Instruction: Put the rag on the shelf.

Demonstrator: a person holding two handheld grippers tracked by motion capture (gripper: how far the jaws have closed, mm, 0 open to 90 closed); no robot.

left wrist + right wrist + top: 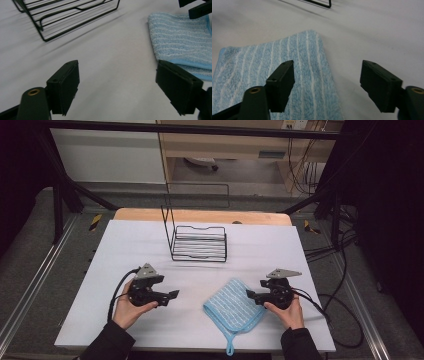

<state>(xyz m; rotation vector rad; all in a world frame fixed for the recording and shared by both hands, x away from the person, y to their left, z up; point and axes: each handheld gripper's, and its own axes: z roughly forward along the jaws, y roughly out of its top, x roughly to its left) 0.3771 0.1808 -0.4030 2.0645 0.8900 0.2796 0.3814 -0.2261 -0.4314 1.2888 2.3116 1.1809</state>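
Note:
A folded blue towel with white stripes [234, 306] lies on the white table near the front right, its hanging loop over the front edge. A black wire rack [199, 243] stands at the table's middle back. My left gripper [173, 294] is held low at the front left, open, jaws pointing right toward the towel [182, 47] with bare table between them. My right gripper [248, 294] is open at the towel's right edge, jaws pointing left. One jaw hangs over the towel [274, 82], the other over bare table.
The white table sheet [125, 250] covers a wooden tabletop [200, 215]. Black frame bars and cables [335, 255] surround the table, with cables trailing at the right side. The wire rack [62, 17] has a tall thin back frame.

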